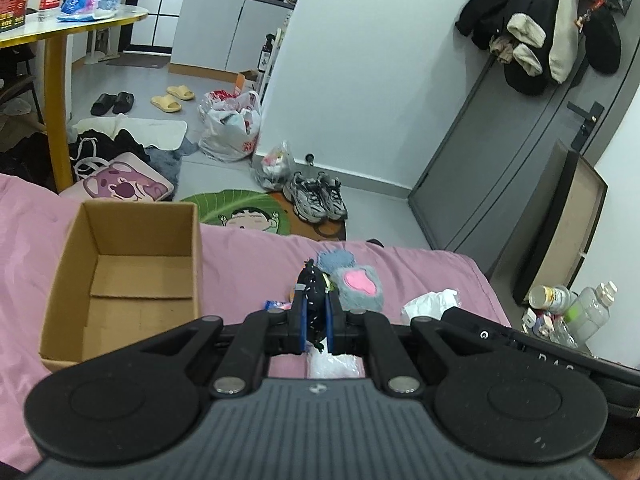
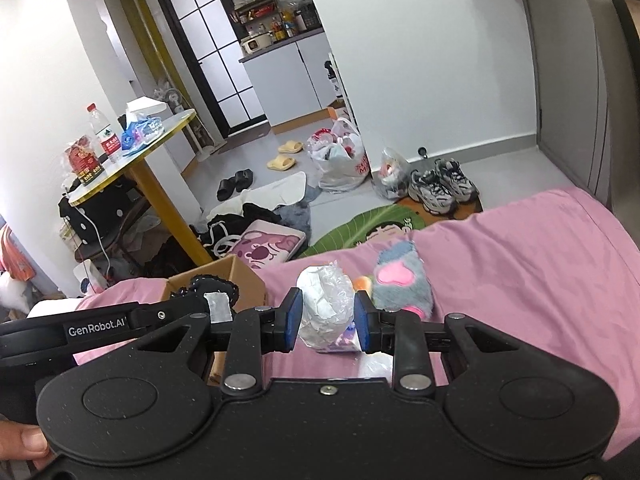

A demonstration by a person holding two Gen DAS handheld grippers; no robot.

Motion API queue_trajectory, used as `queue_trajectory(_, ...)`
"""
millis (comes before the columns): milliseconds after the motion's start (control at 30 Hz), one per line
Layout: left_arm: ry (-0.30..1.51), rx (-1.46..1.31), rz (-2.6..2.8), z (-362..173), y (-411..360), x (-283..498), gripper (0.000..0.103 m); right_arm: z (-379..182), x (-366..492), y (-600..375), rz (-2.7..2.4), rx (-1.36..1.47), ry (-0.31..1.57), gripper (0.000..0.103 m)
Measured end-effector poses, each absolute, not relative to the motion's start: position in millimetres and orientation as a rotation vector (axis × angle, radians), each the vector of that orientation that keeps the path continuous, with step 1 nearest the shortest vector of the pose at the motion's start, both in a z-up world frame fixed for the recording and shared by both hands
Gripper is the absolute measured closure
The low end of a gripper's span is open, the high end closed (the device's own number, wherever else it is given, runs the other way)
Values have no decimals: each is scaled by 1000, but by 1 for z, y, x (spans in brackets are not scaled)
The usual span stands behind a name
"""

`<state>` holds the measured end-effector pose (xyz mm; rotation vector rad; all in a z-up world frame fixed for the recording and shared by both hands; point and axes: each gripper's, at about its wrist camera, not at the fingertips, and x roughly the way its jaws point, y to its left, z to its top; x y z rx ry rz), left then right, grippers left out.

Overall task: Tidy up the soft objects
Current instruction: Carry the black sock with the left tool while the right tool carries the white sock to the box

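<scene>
On the pink bed point(image 1: 248, 256), an open cardboard box point(image 1: 120, 280) sits with its mouth up, its long axis running away from the left wrist camera; in the right wrist view only one corner of it point(image 2: 244, 276) shows, the rest hidden behind the left hand-held gripper's body. The left hand-held gripper point(image 1: 315, 316) is clenched on a small black fuzzy thing point(image 1: 314, 284), which stands up between the blue pads with its long axis along the fingers; its shape is hard to make out, and its lower part is hidden by the pads. Just beyond it lies a grey plush toy point(image 1: 356, 288) with a pink heart patch, its far end touching a blue-grey fluffy part; in the right wrist view this toy point(image 2: 402, 280) lies with its long axis pointing away from the camera. The right hand-held gripper point(image 2: 327, 320) is grasping a crumpled white plastic-wrapped bundle point(image 2: 326, 304), pads pressing both sides; the bundle's near end is cut off behind the gripper body. A small orange piece point(image 2: 362, 282) peeks between bundle and toy, too hidden to identify. A thumb point(image 2: 28, 446) shows at the lower left edge.
</scene>
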<state>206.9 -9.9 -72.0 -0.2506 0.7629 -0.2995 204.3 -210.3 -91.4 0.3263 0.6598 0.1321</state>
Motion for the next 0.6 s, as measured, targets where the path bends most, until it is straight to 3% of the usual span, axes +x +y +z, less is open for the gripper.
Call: queue_trajectory(600, 699, -293, -250, -68, 43, 233, 95, -79, 235, -161, 162, 278, 640, 75)
